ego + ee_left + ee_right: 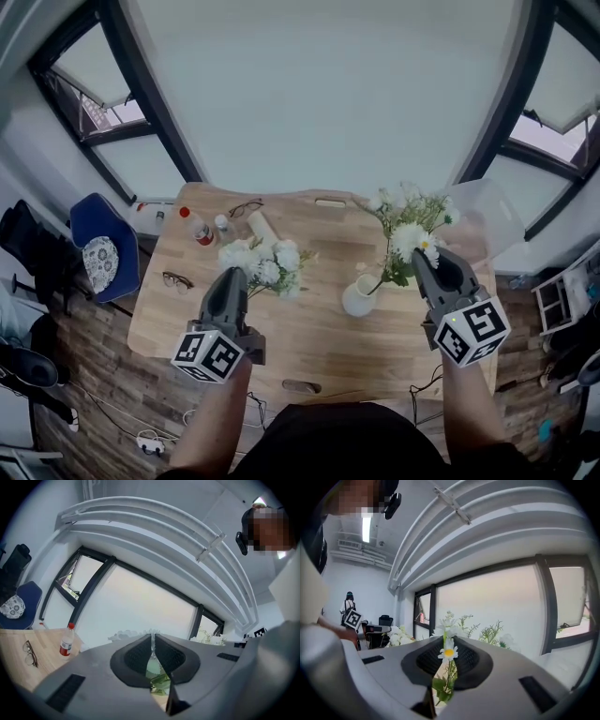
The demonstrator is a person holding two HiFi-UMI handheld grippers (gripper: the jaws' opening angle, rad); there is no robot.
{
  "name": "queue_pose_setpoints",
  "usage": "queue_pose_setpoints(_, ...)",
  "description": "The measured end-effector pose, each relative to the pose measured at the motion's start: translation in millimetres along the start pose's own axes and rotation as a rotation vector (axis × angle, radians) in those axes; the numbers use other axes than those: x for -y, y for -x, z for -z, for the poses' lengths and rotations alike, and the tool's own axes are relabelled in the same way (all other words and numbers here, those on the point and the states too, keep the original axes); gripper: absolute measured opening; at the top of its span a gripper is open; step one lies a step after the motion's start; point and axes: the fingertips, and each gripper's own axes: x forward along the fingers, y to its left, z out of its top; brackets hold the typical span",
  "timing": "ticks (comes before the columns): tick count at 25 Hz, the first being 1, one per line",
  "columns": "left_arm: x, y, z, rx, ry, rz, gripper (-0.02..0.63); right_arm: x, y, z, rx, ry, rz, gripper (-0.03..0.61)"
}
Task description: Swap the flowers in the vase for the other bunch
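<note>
Looking along the left gripper (153,637), its own view shows the jaws nearly together, pinched on the green stems of the white bunch (129,633), whose heads peek past the tips. The head view gives only that gripper's back. The right gripper (447,641) likewise has its jaws narrow, clamped on the stems of the daisy bunch (448,652), with one yellow-eyed daisy right at the tips.

From the head view, both grippers hang over the table (309,347). On the left side the white bunch (262,262) is held just above the boards. On the right the daisy bunch (408,230) is held up beyond the vase (359,297). One thin stem runs down to the vase mouth, and I cannot tell whether its end is inside.

Farther left lie glasses (177,280) and, beyond them, a bottle (197,229) with a red cap. The left gripper view shows that the bottle stands upright.
</note>
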Motion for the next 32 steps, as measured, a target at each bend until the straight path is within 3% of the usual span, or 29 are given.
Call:
queue_pose_setpoints(17,69,-45,-13,0.019,0.002,0.161,0.028,47,73,-11,0.039,0.0,0.177,0.06)
queue_pose_setpoints(32,166,-101,9,-0.044,0.092,0.362,0.028,80,138,-3,0.04,-0.007,0.306,0.058)
